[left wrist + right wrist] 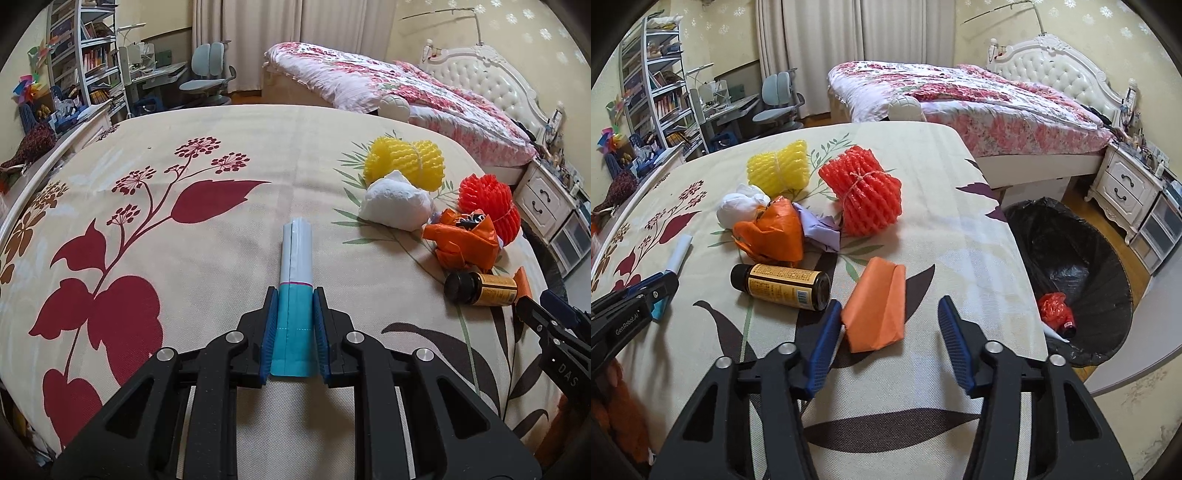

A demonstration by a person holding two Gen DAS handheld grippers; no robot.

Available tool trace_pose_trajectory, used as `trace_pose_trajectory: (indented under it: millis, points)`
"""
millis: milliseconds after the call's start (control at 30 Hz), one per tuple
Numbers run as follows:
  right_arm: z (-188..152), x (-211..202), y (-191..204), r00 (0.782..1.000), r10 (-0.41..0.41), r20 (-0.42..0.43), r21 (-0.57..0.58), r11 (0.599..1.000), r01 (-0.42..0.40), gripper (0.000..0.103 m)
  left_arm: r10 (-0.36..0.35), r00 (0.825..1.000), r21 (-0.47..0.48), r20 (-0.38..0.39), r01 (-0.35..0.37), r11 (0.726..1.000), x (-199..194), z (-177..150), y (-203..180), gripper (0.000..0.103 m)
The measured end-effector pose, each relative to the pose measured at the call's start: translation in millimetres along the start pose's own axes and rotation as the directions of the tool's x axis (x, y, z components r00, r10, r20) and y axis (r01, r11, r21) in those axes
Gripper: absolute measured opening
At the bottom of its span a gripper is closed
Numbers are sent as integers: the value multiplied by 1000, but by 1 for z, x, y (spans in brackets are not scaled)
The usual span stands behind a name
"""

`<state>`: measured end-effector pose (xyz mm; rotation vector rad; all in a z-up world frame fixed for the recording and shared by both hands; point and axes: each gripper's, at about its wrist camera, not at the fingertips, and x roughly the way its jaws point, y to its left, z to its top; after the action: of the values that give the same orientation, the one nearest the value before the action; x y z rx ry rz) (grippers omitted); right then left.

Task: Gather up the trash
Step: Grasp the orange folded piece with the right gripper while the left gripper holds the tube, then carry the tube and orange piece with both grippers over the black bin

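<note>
Folded orange paper wedge (875,306) lies on the leaf-print tabletop (945,236), long axis running away from the right claw (890,343), between its parted pads, touching the left pad only (nothing gripped). Black-lined bin (1082,266) beside the tabletop holds a red crumpled bag (1054,308). Left claw (294,328) is clamped on a white-and-teal paper tube (295,258) pointing forward.

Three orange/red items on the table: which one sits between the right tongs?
The folded orange paper, flat and smooth between the open right tongs. The crumpled orange bag and the tied red foam-net bundle lie farther back.
</note>
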<state>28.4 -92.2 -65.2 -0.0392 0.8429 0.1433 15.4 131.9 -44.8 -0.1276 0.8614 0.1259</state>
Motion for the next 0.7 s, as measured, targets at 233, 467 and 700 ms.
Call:
trace_pose_trajectory:
  millis: [233, 467, 700]
  points:
    - [-3, 3, -3, 998, 51, -20, 25, 998, -51, 33, -5, 1000, 7, 3, 5, 1000, -1, -2, -2, 19]
    - [-1, -4, -6, 999, 51, 8, 21, 998, -51, 31, -18, 1000, 1, 10, 18, 1000, -4, -1, -5, 19]
    - [1, -10, -12, 998, 42, 36, 23, 999, -42, 31, -34, 999, 7, 15, 34, 999, -7, 0, -13, 19]
